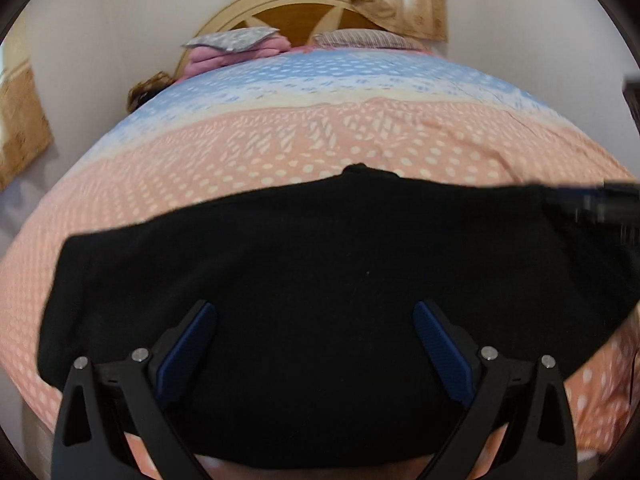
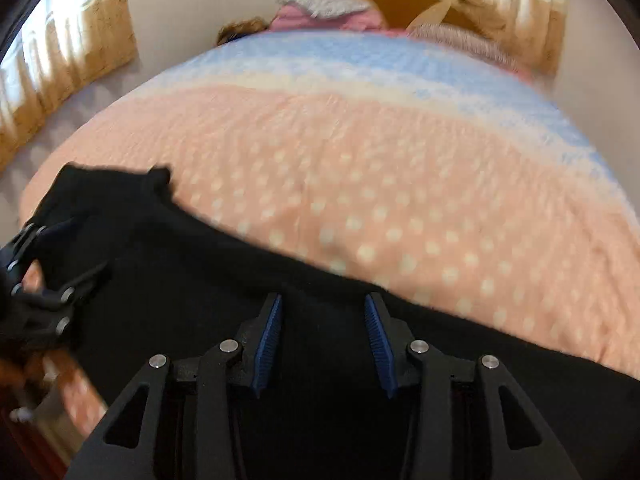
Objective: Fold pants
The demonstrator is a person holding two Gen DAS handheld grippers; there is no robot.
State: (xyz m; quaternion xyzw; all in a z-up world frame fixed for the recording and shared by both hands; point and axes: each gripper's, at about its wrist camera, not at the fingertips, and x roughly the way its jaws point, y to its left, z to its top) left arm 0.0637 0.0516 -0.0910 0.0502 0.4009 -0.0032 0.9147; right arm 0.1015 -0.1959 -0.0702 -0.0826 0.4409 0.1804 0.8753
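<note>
Black fabric pants (image 1: 320, 280) lie spread flat across the near end of a bed covered by a peach and blue bedspread with pale dots (image 1: 320, 136). In the left wrist view they fill the lower half, and their near edge at 6 o'clock is hidden behind the tool.

The left hand-held gripper (image 1: 316, 316) hangs over the pants with its jaws spread wide, blue pads facing each other, and nothing between them. Whether the tips touch the cloth cannot be told, since black plastic merges with black fabric.

The right hand-held gripper (image 2: 323, 308) points down at the pants with its jaws partly apart. The cloth lies beneath and between the pads, yet no fold is seen pinched, so a grip cannot be confirmed. This view is blurred. The left tool shows at 9 o'clock there, half cut off by the frame.

At 12 o'clock stand a pale wooden arched headboard (image 1: 304, 4) and a pink folded blanket (image 1: 232, 54), with a tan patterned curtain (image 1: 404, 0) behind.
</note>
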